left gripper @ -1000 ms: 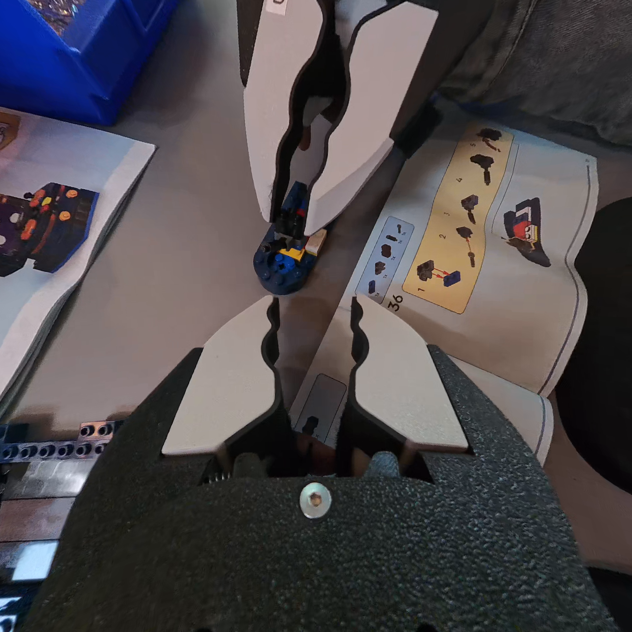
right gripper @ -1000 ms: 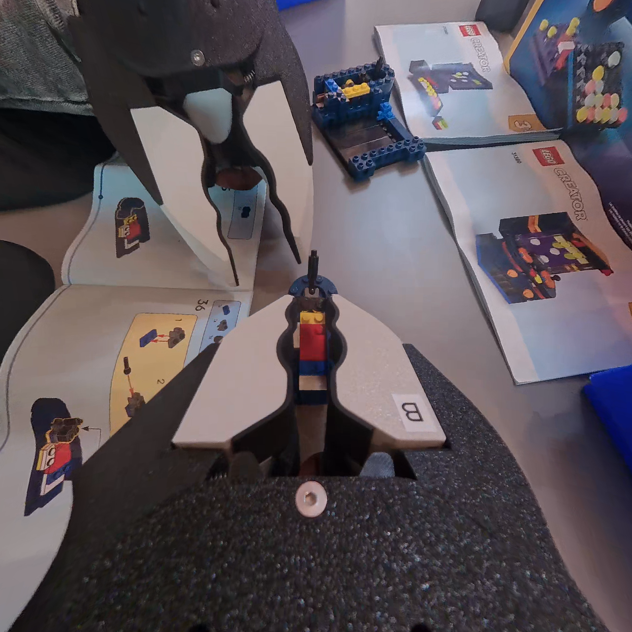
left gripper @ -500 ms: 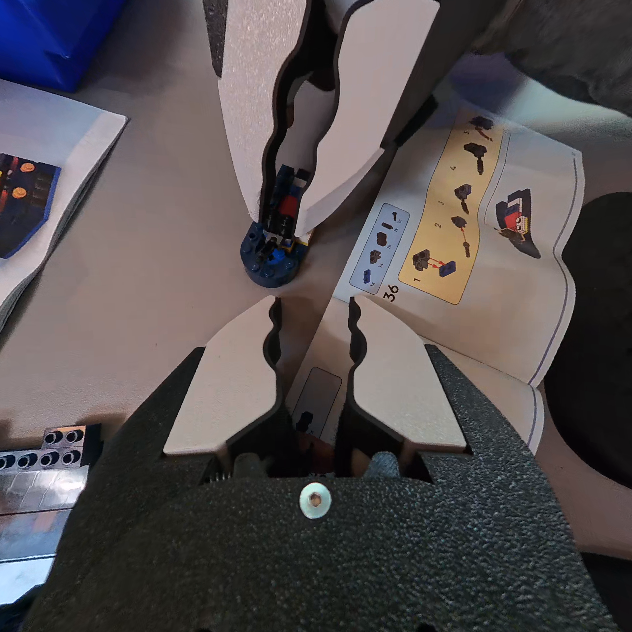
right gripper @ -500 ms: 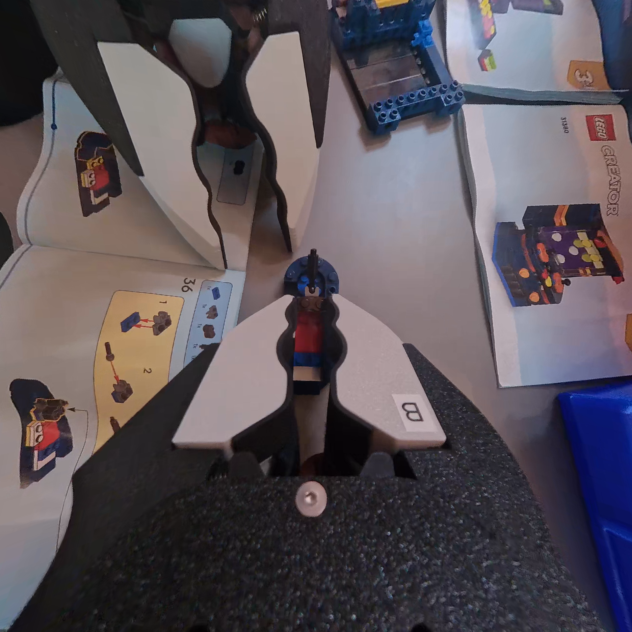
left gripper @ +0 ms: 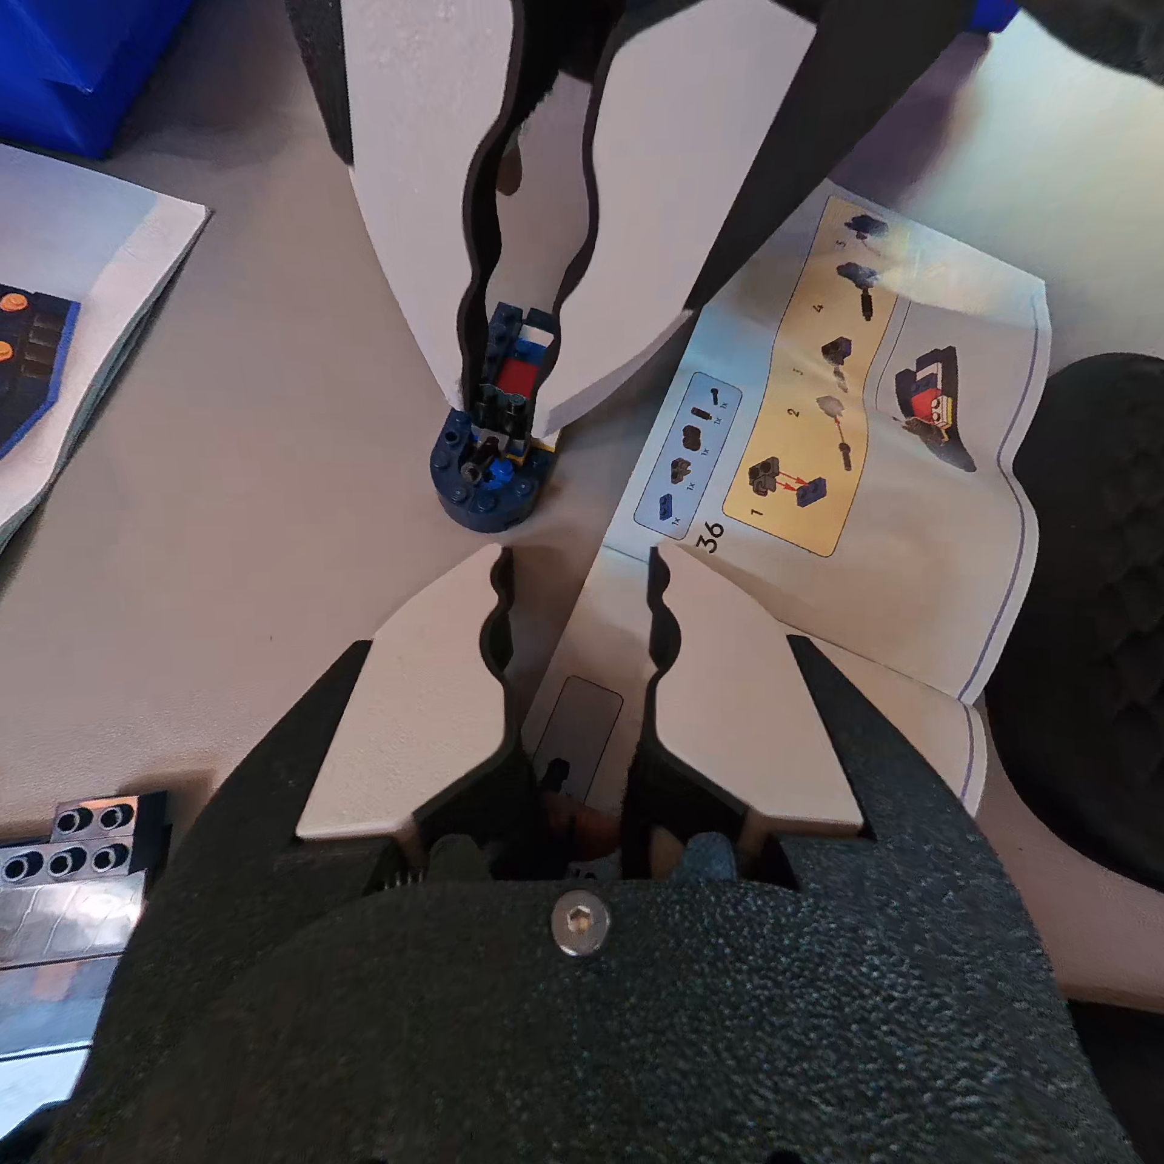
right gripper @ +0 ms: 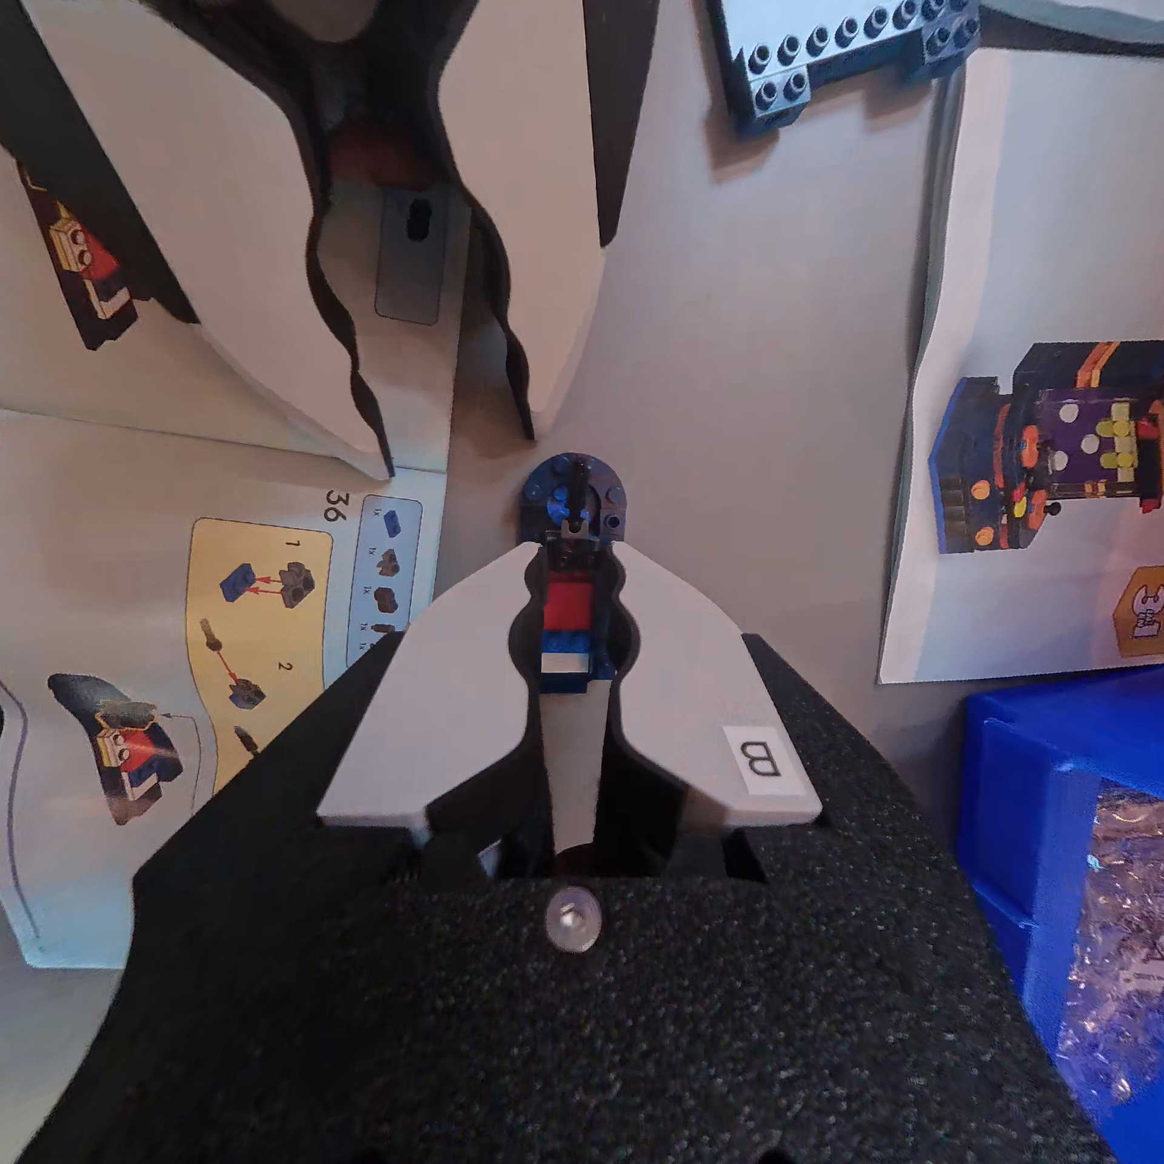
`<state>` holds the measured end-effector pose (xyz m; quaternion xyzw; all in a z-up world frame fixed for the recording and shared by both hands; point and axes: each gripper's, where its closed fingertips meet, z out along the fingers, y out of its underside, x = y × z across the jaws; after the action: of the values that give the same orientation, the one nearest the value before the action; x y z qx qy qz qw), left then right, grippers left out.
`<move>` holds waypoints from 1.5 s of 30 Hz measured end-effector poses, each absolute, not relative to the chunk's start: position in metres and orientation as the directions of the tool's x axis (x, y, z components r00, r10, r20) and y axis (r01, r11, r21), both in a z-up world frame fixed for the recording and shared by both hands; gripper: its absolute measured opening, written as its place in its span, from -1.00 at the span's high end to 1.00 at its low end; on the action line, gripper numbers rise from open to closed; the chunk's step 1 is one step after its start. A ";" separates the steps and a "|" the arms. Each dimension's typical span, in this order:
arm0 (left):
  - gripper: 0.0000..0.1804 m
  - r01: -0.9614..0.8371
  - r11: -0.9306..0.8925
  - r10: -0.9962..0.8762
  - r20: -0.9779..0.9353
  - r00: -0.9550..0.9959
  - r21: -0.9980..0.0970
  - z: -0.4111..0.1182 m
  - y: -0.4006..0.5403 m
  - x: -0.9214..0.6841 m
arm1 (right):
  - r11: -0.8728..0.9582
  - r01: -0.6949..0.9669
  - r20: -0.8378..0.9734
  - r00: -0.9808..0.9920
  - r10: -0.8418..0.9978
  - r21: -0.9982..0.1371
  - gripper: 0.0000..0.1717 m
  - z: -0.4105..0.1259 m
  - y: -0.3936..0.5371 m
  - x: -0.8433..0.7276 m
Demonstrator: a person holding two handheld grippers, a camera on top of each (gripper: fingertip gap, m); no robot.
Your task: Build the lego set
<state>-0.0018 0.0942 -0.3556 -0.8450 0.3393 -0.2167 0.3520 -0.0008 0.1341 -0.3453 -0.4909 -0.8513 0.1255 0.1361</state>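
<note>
Right gripper [right gripper: 570, 554] pinches small brick model [right gripper: 570, 604], its dark-blue rounded end on bench [right gripper: 756, 378]. Left gripper [left gripper: 576, 554] spread, bare, over open instruction booklet [left gripper: 882, 567].

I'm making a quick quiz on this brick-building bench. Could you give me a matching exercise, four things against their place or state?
Things:
1. left gripper
2. right gripper
3. open instruction booklet
4. blue bin

Place or state:
a. lying flat on the table, its page of building steps showing
b. shut on the small brick model
c. open, nothing between its fingers
d. at the right edge of the right wrist view

Pairs: 1-c, 2-b, 3-a, 4-d
</note>
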 end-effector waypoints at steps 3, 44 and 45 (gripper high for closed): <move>0.44 -0.426 -0.514 -0.745 0.141 0.652 -0.745 -0.355 0.092 0.001 | 0.488 0.822 0.090 -0.485 0.870 -0.295 0.81 -0.346 0.134 -0.002; 0.30 -0.371 -0.546 -0.719 0.192 0.668 -0.751 -0.352 0.094 -0.003 | 0.272 0.741 0.039 -0.315 0.948 -0.613 0.40 -0.343 0.143 0.011; 0.30 -0.369 -0.545 -0.718 0.191 0.669 -0.753 -0.352 0.094 -0.003 | 0.256 0.730 0.035 -0.304 0.952 -0.634 0.46 -0.346 0.146 0.012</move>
<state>-0.0032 0.0940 -0.3517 -0.8432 0.3223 -0.2478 0.3517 0.0117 0.1458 -0.3460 -0.5507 -0.7636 0.2623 0.2120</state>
